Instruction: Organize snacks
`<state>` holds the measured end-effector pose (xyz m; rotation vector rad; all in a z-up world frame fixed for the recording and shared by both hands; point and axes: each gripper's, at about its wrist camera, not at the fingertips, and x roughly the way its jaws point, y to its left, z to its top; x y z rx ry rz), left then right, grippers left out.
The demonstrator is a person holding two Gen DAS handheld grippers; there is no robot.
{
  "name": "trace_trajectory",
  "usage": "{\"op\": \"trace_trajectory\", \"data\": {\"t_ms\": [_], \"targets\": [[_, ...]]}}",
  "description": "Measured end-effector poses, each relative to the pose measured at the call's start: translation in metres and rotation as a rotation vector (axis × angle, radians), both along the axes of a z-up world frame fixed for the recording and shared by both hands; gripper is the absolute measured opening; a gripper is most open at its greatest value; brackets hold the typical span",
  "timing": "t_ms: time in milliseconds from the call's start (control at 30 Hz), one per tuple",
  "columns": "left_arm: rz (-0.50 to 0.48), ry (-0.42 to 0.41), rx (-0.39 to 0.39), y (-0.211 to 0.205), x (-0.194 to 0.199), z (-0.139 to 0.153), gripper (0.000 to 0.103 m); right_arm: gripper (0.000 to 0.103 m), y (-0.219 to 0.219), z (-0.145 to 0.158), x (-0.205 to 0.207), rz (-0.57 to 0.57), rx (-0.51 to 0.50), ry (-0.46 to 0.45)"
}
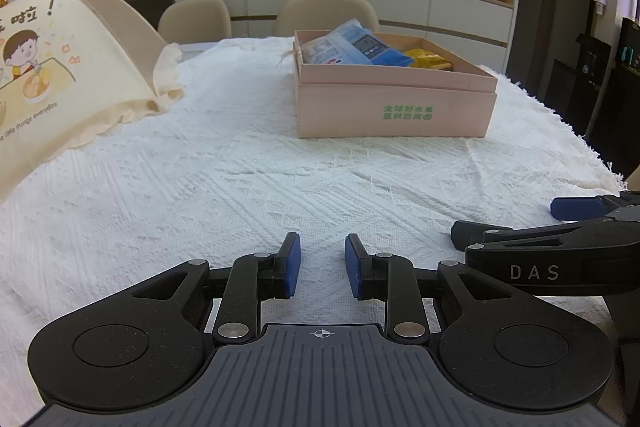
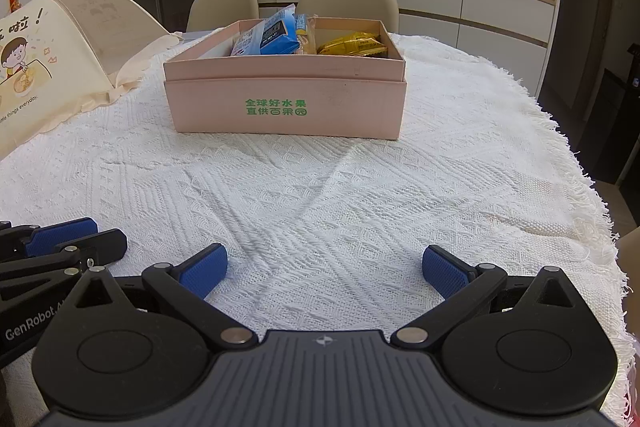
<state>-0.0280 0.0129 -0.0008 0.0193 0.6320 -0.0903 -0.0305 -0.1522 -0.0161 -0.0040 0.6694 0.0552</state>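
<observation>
Left claw (image 1: 322,263) is hovering over the desk (image 1: 240,179) with jaws narrowly parted, pinching nothing; right claw (image 2: 325,269) is sitting just beside it, spread wide and empty. Pink box (image 2: 286,107) is holding blue snack packs (image 2: 276,35) and a yellow snack pack (image 2: 352,47), well ahead of both claws.

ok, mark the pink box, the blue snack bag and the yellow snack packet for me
pink box (image 2: 286,107), right wrist view, front wall beside the green print
blue snack bag (image 2: 278,37), right wrist view, dark blue face
yellow snack packet (image 2: 352,47), right wrist view, top of the wrapper
</observation>
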Motion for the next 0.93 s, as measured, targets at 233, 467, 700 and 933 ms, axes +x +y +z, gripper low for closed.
{"op": "trace_trajectory", "data": {"t_ms": [233,467,700,933], "targets": [[0.001,0.001,-0.004,0.0000,-0.0001,0.0000,0.028,0.103,0.0000,0.0000,-0.0001,0.000,0.000,0.000],[0.003,0.002,-0.007,-0.0002,-0.0001,-0.0001,0.028,0.103,0.0000,-0.0001,-0.0001,0.000,0.000,0.000],[0.003,0.002,-0.007,-0.0002,-0.0002,-0.0001,0.028,0.103,0.0000,0.0000,0.0000,0.001,0.000,0.000],[0.006,0.001,-0.003,-0.0009,-0.0005,-0.0008,0.028,0.103,-0.0003,0.0000,0.0002,0.001,0.001,0.000]]}}
